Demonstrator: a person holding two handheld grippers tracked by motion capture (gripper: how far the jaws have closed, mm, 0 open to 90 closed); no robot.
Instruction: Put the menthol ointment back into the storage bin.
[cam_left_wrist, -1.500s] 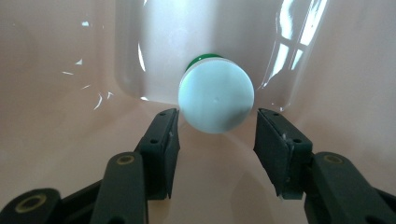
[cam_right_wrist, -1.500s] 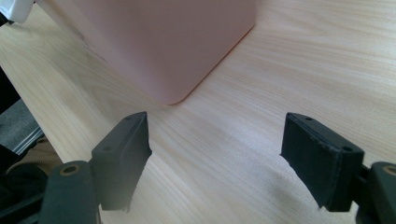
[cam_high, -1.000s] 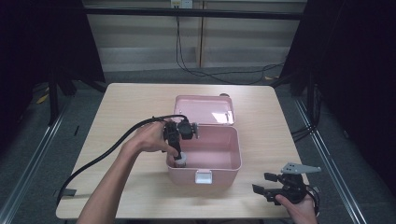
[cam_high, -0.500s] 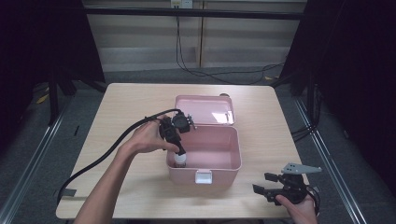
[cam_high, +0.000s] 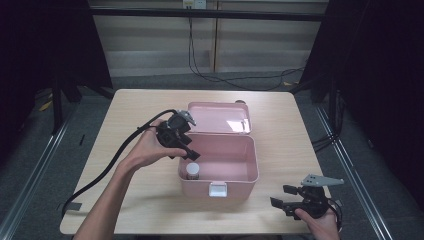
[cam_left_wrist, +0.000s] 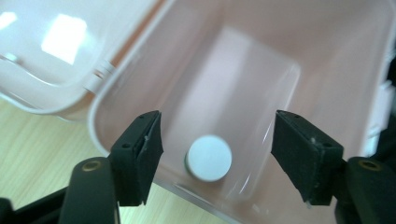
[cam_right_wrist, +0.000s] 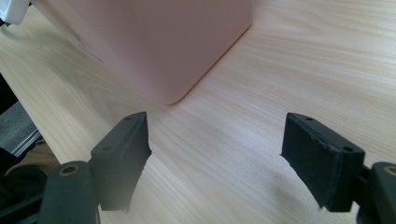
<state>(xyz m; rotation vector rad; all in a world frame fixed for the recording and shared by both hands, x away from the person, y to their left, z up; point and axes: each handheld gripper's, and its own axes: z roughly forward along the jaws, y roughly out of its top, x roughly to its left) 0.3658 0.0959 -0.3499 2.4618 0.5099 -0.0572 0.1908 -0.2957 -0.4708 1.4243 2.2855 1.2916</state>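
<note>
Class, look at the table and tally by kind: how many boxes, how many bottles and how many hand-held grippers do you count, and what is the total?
Pink box with its lid open: 1
White-capped bottle standing inside the box: 1
Grippers: 2, the left gripper above the bottle, its jaws just opened and nothing between them, and the right gripper open near the table's front edge
Total: 4

no readable text, labels or numbers anywhere
</note>
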